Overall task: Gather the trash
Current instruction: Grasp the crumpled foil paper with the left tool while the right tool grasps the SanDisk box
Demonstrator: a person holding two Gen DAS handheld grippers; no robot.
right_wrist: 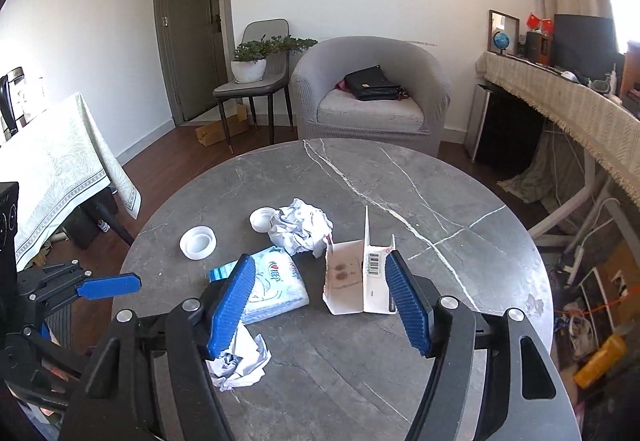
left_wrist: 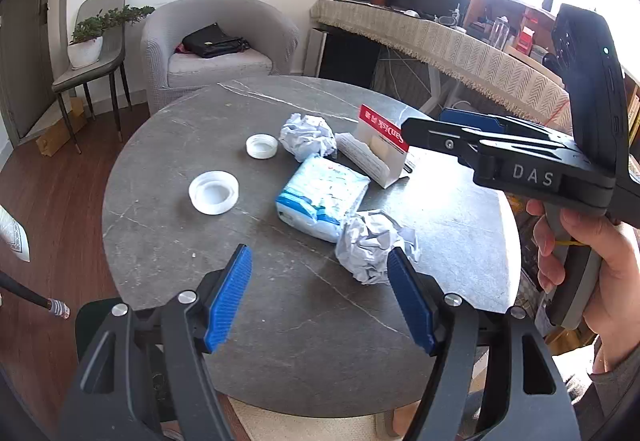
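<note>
On the round grey marble table (left_wrist: pixel 168 241) lie two crumpled paper balls, one near (left_wrist: pixel 370 249) and one far (left_wrist: pixel 308 137), a blue-white tissue pack (left_wrist: pixel 322 197), an opened SanDisk card package (left_wrist: pixel 376 145) and two white plastic lids (left_wrist: pixel 214 192) (left_wrist: pixel 262 146). My left gripper (left_wrist: pixel 320 293) hovers open over the near table edge, nothing between its blue pads; the near paper ball lies just beyond its right pad. My right gripper (right_wrist: pixel 322 301) is open above the table, between the tissue pack (right_wrist: pixel 272 289) and the card package (right_wrist: pixel 356 281). In the left wrist view the right gripper (left_wrist: pixel 472 137) comes in from the right, held by a hand (left_wrist: pixel 592 253).
A grey armchair (right_wrist: pixel 372 89) with a black bag stands behind the table. A chair with a potted plant (right_wrist: pixel 250 61) is left of it. A cluttered cloth-covered counter (right_wrist: pixel 560 101) runs along the right. A cloth-covered table (right_wrist: pixel 52 161) stands at the left.
</note>
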